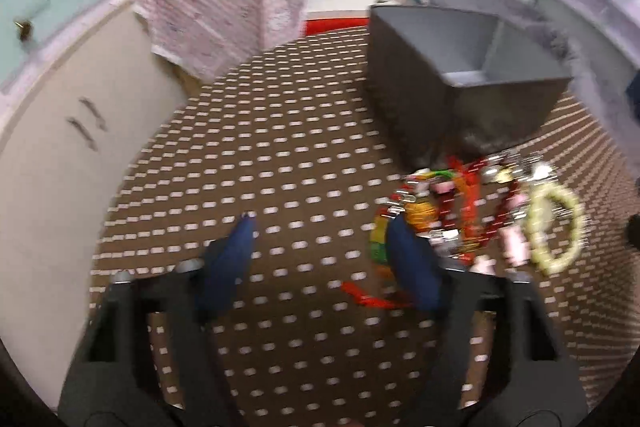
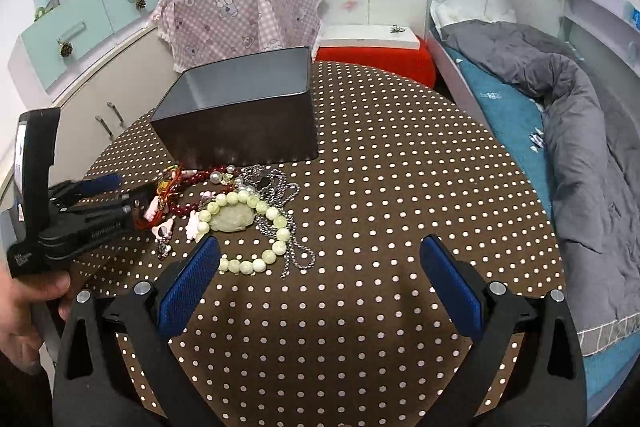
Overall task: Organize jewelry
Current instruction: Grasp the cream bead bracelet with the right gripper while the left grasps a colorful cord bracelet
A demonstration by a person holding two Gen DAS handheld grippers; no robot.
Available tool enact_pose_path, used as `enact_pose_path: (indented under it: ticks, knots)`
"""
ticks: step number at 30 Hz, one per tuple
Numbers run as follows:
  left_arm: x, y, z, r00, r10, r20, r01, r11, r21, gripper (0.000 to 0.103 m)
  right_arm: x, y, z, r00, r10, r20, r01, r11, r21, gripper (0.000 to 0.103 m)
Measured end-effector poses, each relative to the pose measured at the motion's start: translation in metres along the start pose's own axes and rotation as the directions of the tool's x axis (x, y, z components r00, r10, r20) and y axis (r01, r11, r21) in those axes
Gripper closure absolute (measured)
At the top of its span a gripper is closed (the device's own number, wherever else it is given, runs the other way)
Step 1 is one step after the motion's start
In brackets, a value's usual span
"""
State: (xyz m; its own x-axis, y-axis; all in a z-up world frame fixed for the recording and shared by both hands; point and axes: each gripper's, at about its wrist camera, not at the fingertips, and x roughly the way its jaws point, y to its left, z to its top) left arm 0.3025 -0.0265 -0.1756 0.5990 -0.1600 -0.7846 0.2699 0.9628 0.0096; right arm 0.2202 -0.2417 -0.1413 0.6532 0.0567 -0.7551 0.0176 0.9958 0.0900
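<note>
Seen first from the left wrist camera, the left hand-held gripper point(image 1: 320, 239) hovers over a round desk point(image 1: 280, 155) draped in brown cloth with white dots, its blue-padded fingers point(image 1: 236, 251) spread wide with nothing between them. A grey metal box point(image 1: 452, 75), open at the top, stands on the desk ahead and to the right of the gripper. The jewelry pile point(image 1: 472, 211) lies just in front of the box's near corner; the gripper's right finger overlaps the pile's left edge, though motion blur hides whether it touches. A pale green bead bracelet point(image 1: 556, 227) sits at the far right of the pile, beside red cords and silver pieces. Behind the box, a pink checked cloth point(image 1: 224, 3) covers something next to a cream cabinet point(image 1: 60, 155).

From the right wrist camera, sharply focused, the right hand-held gripper point(image 2: 320, 267) is likewise wide apart and empty, hovering over the desk point(image 2: 400, 187) on the near side of the box point(image 2: 240, 115). The jewelry pile point(image 2: 224, 207) lies against the box's front wall: a green bead bracelet point(image 2: 260, 227) ringing a pale green stone point(image 2: 234, 217), a silver chain point(image 2: 292, 219) to its right, dark red beads point(image 2: 196, 179) and pink charms point(image 2: 160, 227) to its left. The left hand-held gripper point(image 2: 132, 195) reaches into the pile's left edge among the red cords, held by a hand point(image 2: 24, 307). A bed with a grey duvet point(image 2: 580, 147) lies well to the right of the box.
</note>
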Motion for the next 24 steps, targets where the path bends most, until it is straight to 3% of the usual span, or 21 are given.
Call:
enact_pose_path:
  ticks: [1, 2, 3, 6, 9, 12, 14, 15, 17, 20, 24]
  knots:
    - [-0.002, -0.002, 0.001, 1.000, -0.008, 0.006, 0.008, 1.000, 0.014, 0.074, 0.001, 0.001, 0.001, 1.000, 0.010, -0.002, -0.010, 1.000, -0.002, 0.007]
    - [-0.003, -0.003, 0.001, 1.000, -0.027, 0.002, 0.027, 0.999, 0.020, 0.092, 0.001, 0.002, 0.001, 1.000, 0.021, -0.001, -0.021, 1.000, -0.004, 0.007]
    - [-0.004, -0.003, 0.002, 0.999, -0.048, -0.001, 0.048, 0.999, 0.016, 0.099, 0.000, 0.004, 0.001, 0.999, 0.044, 0.000, -0.044, 0.999, -0.010, 0.007]
    - [-0.010, -0.002, -0.003, 0.997, -0.082, 0.008, 0.082, 0.997, 0.002, 0.099, 0.002, 0.017, 0.001, 0.995, 0.104, -0.010, -0.104, 0.993, -0.062, 0.011]
    - [-0.024, 0.002, -0.011, 0.995, -0.098, 0.036, 0.099, 0.995, -0.024, 0.099, 0.013, 0.037, 0.003, 0.986, 0.157, -0.049, -0.162, 0.977, -0.139, 0.029]
    - [-0.035, 0.004, -0.016, 0.994, -0.098, 0.054, 0.100, 0.995, -0.028, 0.099, 0.029, 0.057, 0.002, 0.982, 0.172, -0.084, -0.187, 0.956, -0.225, 0.049]
    - [-0.040, 0.006, -0.016, 0.993, -0.100, 0.061, 0.103, 0.994, -0.036, 0.099, 0.043, 0.066, -0.001, 0.981, 0.153, -0.118, -0.180, 0.943, -0.279, 0.074]
    - [-0.044, 0.008, -0.017, 0.993, -0.101, 0.067, 0.104, 0.994, -0.042, 0.099, 0.048, 0.068, -0.002, 0.982, 0.135, -0.129, -0.169, 0.940, -0.298, 0.077]
    - [-0.051, 0.011, -0.017, 0.992, -0.098, 0.079, 0.102, 0.994, -0.048, 0.099, 0.048, 0.071, -0.003, 0.982, 0.141, -0.125, -0.175, 0.930, -0.324, 0.095]
    - [-0.062, 0.016, -0.016, 0.990, -0.092, 0.104, 0.098, 0.994, -0.051, 0.099, 0.035, 0.062, 0.001, 0.977, 0.187, -0.106, -0.211, 0.932, -0.296, 0.095]
    - [-0.079, 0.021, -0.010, 0.985, -0.092, 0.143, 0.100, 0.994, -0.048, 0.099, 0.004, 0.033, 0.017, 0.948, 0.315, -0.039, -0.316, 0.929, -0.193, 0.095]
